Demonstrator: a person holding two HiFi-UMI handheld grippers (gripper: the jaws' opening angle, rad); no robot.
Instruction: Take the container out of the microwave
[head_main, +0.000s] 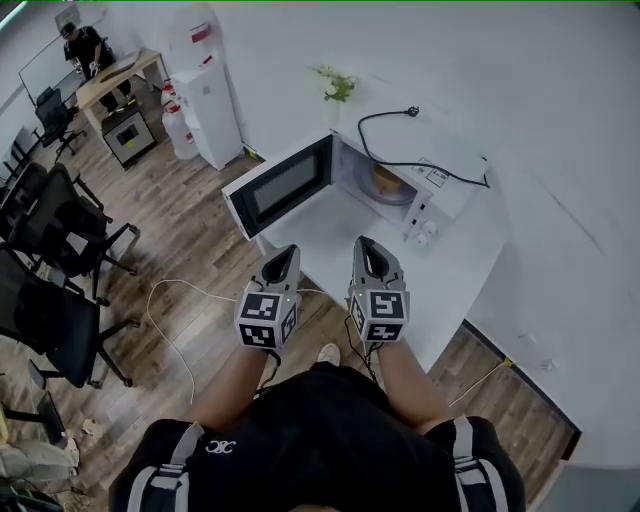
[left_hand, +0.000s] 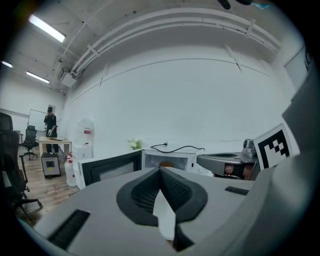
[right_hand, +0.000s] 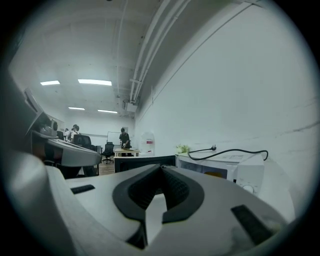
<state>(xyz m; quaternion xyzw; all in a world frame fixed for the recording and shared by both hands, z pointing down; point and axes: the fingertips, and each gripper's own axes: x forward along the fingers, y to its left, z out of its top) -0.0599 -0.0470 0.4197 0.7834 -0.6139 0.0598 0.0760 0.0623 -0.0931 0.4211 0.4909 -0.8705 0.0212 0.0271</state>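
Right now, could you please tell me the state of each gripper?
Left grey two-jaw gripper: closed, holding nothing.
Right grey two-jaw gripper: closed, holding nothing.

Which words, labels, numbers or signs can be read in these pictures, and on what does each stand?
No text can be read in any view.
Label on top of the microwave: too small to read.
Red label on the water dispenser: blurred.
White emblem on the person's shorts: a logo, no letters.
Square markers on the left gripper and right gripper: patterns, not writing.
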